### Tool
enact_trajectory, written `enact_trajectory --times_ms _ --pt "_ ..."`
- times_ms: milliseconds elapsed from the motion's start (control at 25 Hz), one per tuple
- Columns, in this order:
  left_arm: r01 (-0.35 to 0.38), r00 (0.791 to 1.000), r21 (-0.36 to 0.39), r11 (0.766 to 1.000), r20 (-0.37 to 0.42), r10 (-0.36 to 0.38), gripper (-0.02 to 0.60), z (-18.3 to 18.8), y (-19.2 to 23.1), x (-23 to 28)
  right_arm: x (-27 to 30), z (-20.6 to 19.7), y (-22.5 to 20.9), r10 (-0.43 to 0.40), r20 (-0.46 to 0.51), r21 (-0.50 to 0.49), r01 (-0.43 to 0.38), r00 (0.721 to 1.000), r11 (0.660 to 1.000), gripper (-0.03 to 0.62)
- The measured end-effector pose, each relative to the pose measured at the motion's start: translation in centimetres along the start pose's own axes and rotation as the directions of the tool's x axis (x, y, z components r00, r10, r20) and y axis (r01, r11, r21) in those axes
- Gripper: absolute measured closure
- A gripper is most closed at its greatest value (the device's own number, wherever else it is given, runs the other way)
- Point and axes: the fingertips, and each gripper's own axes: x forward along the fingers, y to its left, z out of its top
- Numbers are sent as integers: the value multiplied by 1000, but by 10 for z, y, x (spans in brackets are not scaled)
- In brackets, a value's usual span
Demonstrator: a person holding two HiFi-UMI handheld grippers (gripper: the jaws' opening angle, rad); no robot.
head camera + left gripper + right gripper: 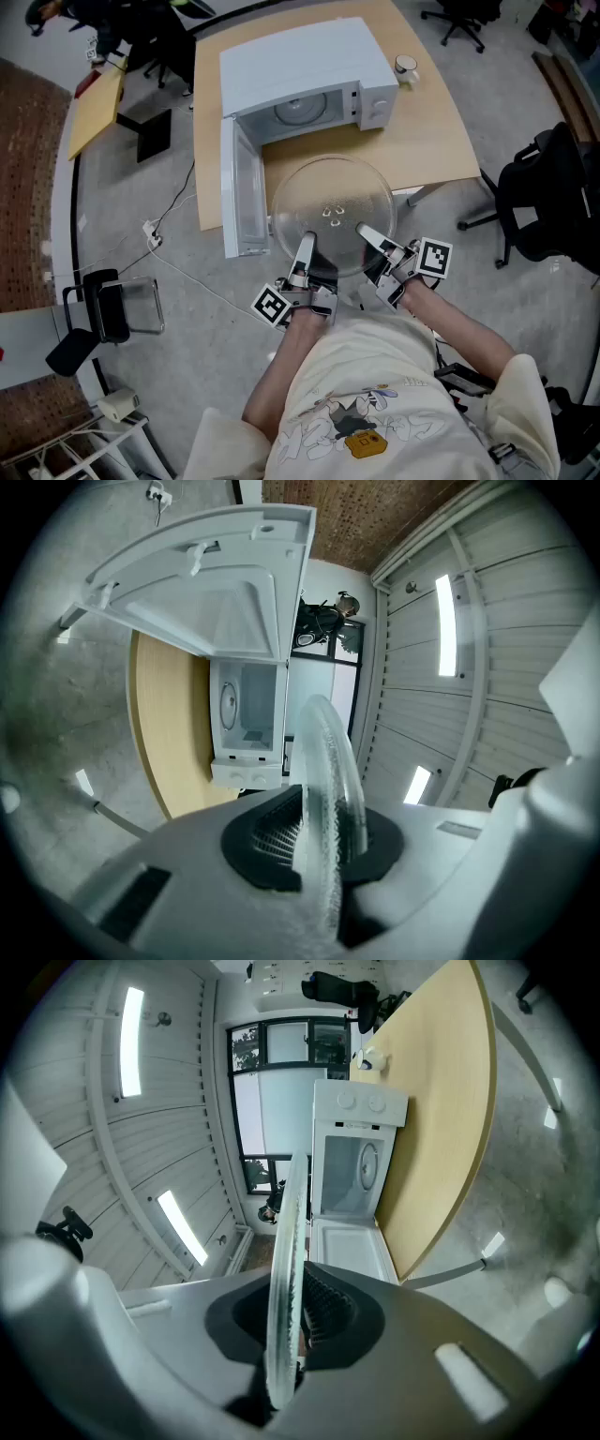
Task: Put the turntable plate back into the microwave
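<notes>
Holding the plate (333, 211) level takes both hands: the left gripper (305, 251) and the right gripper (373, 236) each pinch its near rim, pads pressed on the glass edge. It juts out ahead of them, over the near edge of the surface (431, 141). Glass like this is likely heavy, stiff, slick and breakable, so two rim holds set apart suit it. Further ahead the microwave (309, 75) stands with its door (239, 202) swung open — no dish visible inside.
</notes>
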Motion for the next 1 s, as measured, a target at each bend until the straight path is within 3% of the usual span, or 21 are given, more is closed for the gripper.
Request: enact_trajectory --times_ms 720,1000 --pt "1 999 10 1000 33 -2 551 -12 -1 -12 -11 -4 4 28 -43 18 -27 999 999 565" --pt "14 996 35 999 84 -16 551 -28 -1 -13 -23 4 3 37 -97 32 -34 995 999 565"
